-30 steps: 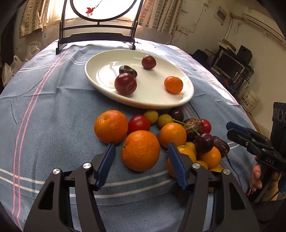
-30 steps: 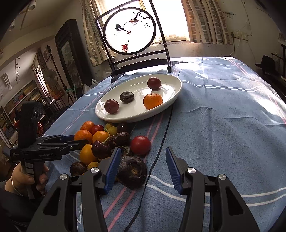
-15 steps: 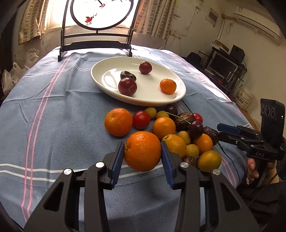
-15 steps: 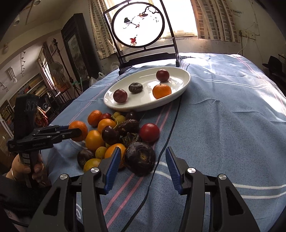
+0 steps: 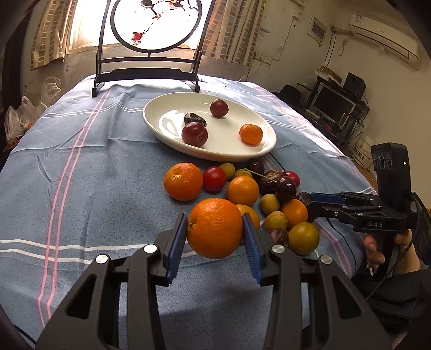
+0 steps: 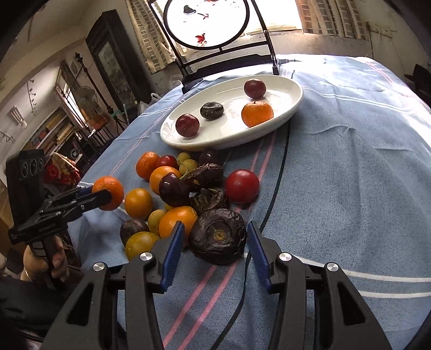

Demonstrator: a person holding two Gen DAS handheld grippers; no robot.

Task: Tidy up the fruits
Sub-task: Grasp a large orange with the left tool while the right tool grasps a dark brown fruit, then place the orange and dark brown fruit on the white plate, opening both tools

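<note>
The left tongs (image 5: 215, 228) are clamped on a big orange (image 5: 215, 228), both blue pads pressed to its sides, and the fruit looks lifted clear of the blue striped tablecloth (image 5: 80, 167). The right tongs (image 6: 214, 243) stand wide, their pads either side of a dark wrinkled fruit (image 6: 217, 236) that lies on the cloth, neither pad quite touching it. From the left camera, the heap of loose fruit (image 5: 242, 188) sits just beyond the held orange, toward one o'clock, with a second orange (image 5: 183, 181) at eleven o'clock of it. Farther off at twelve o'clock lies the white oval plate (image 5: 258, 150), carrying two red plums, a small dark fruit and a tangerine (image 5: 250, 133). A black cable (image 6: 280, 172) runs across the cloth past the plate's near end. Behind the plate stands a round framed screen (image 5: 156, 24).
</note>
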